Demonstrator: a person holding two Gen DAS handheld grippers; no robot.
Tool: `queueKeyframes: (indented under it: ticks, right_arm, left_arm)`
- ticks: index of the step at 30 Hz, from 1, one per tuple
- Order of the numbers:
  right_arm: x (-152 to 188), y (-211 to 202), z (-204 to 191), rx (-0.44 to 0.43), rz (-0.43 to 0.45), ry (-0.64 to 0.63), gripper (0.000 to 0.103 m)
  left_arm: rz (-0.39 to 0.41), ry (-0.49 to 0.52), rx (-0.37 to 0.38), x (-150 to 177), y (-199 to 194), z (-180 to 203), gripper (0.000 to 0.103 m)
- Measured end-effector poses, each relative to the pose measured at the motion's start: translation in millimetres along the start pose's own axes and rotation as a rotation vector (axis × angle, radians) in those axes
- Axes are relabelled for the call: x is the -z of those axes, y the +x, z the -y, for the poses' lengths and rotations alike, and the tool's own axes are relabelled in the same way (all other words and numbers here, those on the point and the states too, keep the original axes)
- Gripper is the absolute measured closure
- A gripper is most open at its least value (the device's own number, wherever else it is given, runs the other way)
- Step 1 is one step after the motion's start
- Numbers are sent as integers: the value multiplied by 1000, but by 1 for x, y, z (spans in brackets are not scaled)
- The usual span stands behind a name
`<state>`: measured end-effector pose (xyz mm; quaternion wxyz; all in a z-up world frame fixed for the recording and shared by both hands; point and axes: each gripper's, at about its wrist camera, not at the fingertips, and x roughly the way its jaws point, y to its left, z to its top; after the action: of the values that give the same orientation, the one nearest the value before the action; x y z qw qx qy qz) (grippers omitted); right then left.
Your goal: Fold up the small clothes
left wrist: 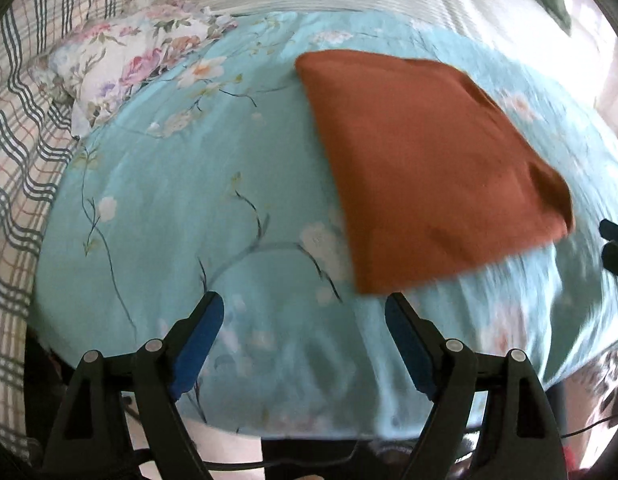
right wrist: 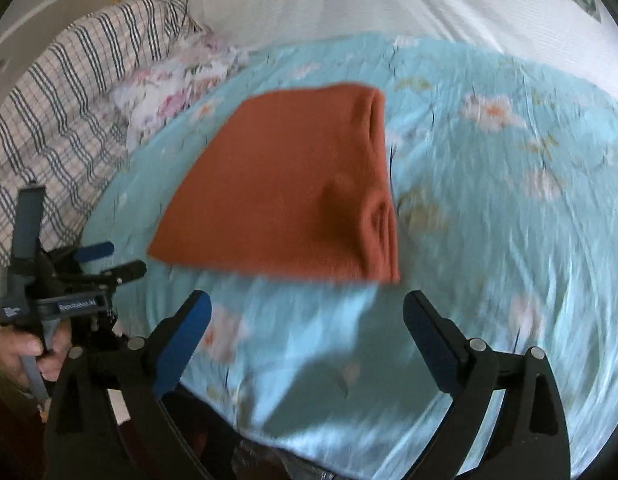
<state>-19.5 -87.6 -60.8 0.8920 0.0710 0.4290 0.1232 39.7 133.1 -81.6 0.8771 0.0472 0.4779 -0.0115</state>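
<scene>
At the far left a plaid blanket is bunched along the edge of the bed, with a floral pillow just beside it. A light blue flowered sheet covers the middle of the bed. The left gripper hangs over the near part of this sheet with its jaws spread wide and nothing between them. To its right the rust-orange cloth lies folded into a flat rectangle on the sheet, its near corner just ahead of the gripper's right finger. In the right wrist view the same cloth shows stacked fold edges along its right side. The right gripper sits just short of the cloth's near edge, jaws spread apart and empty. A white ribbed cover lies beyond the sheet.
</scene>
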Motion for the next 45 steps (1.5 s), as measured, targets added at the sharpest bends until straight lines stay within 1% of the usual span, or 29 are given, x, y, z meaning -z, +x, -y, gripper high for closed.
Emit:
queueKeyframes:
  ticks: [2,5,8,11,19,22,28,45]
  right_arm:
    - [9,-1,-3,7,-16,-2,6]
    - [16,-11,-10,14,-6,-29,6]
    - [15,-21,-14,23,12,-45,6]
    - [10,-31,-18,32,24,-67,4]
    - [-2,-42,-24,35,43,-92,1]
    - [-5,-37,-22,38,32,-91,1]
    - [-7,-26,-20,33,3,-91,1]
    - [-25,-5,-19,15,-17,-114,1]
  left_arm:
    - [2,13,11,9,-7,6,20]
    - [11,37,16,15,-17,13,20]
    - [24,65,-2,18,-29,21,20]
    - [31,94,-14,20,-42,32,20]
    - [82,108,-20,14,-70,38,20]
    - [89,101,-20,9,-72,36,19]
    - [75,94,-28,2,-63,31,19]
    - [67,96,-26,-13,-47,32,19]
